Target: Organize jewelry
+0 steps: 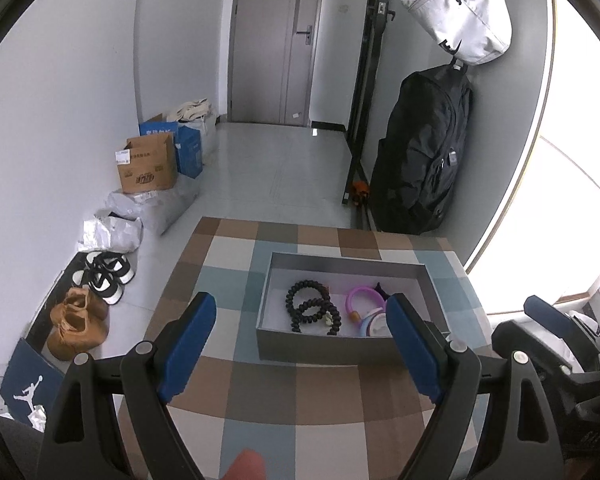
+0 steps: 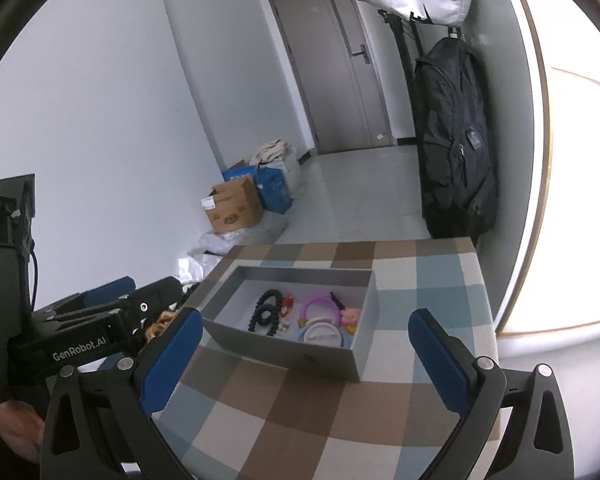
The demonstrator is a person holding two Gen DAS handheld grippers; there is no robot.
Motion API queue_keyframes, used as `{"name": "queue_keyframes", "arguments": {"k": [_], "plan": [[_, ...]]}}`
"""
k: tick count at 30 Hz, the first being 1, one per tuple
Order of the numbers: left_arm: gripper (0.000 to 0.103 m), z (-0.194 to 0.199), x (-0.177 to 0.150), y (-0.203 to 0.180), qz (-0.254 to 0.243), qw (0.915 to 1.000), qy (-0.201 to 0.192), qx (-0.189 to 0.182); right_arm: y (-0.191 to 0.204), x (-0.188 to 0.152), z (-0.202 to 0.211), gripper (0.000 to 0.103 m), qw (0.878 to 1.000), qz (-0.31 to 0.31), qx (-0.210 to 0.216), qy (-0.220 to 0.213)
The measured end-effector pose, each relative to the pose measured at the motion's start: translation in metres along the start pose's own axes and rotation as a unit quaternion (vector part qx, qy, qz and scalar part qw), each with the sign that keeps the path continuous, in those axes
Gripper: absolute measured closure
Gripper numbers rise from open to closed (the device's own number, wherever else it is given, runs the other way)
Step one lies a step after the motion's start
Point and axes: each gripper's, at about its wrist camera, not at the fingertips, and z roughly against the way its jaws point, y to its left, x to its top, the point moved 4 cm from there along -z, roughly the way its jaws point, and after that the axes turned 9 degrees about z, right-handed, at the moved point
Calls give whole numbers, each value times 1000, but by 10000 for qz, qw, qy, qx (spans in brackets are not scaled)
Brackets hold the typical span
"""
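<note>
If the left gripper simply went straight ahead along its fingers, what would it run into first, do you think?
Most likely the near wall of the grey box, which sits between the open left gripper fingers; depth is hard to judge, so it might clear the rim and reach the black bead bracelets.

- The left gripper [image 1: 300,340] fills the lower part of its own wrist view: two black plastic arms, each with a teardrop cut-out and round silver screws.
- Its fingers [image 1: 190,344] are faced with blue pads.
- The right gripper [image 2: 304,360], at the bottom of its own view, has the same build: black frame, silver screw heads, blue-faced fingers [image 2: 440,360].
- At the lower left of the right wrist view, the left unit's black body carries white "GenRobot.AI" lettering, a thin black cable and an upright black mount.
</note>
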Motion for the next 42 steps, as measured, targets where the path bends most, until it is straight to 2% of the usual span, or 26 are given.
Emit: {"name": "queue_keyframes", "arguments": {"k": [28, 42], "plan": [[19, -1, -1, 2, 49, 9999, 125, -27, 1, -3, -1, 0, 9999, -30, 27, 118], [19, -1, -3, -2, 14, 9997, 185, -161, 1, -1, -5, 0, 9999, -14, 30, 124]]}}
